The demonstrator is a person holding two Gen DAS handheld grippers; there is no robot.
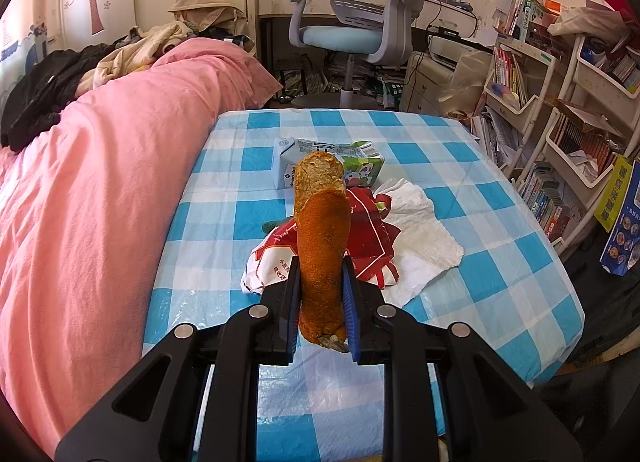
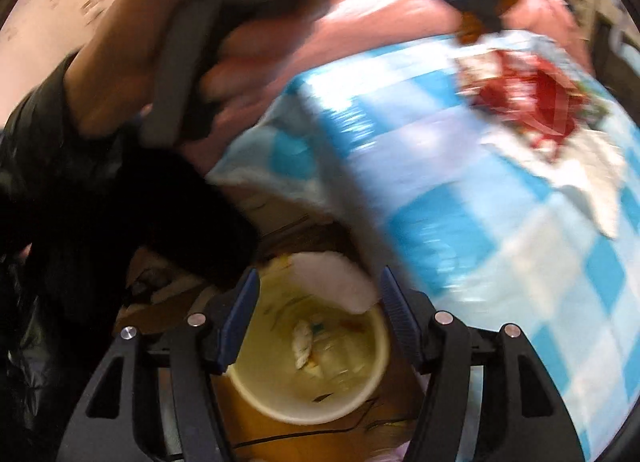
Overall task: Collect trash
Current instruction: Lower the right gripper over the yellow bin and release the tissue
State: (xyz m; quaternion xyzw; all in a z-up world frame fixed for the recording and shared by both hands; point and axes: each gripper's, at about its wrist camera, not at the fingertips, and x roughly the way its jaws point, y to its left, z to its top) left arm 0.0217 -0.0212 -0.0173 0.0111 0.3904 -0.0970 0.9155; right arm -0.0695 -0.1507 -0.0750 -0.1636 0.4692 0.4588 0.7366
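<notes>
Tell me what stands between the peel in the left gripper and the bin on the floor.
Nothing visible does. The left gripper holds the orange peel above the checked tablecloth, jaws shut on it. The cream bin sits open-topped below the table edge, framed by the right gripper, whose jaws are open. The right view is blurred.

The left gripper point(image 1: 322, 298) is closed on an orange peel point(image 1: 322, 246), which stands upright between the blue pads point(image 1: 349, 302). The peel's pale inner face shows at its top; its stem end hangs below the pads. Beyond it, on the blue-checked table point(image 1: 480, 221), lie a red-and-white wrapper point(image 1: 372, 238) over a white napkin point(image 1: 420, 238), and farther off a milk carton point(image 1: 286, 165) on its side. A pink duvet point(image 1: 100, 181) lies left of the table. An office chair point(image 1: 360, 21) stands at the far end.
</notes>
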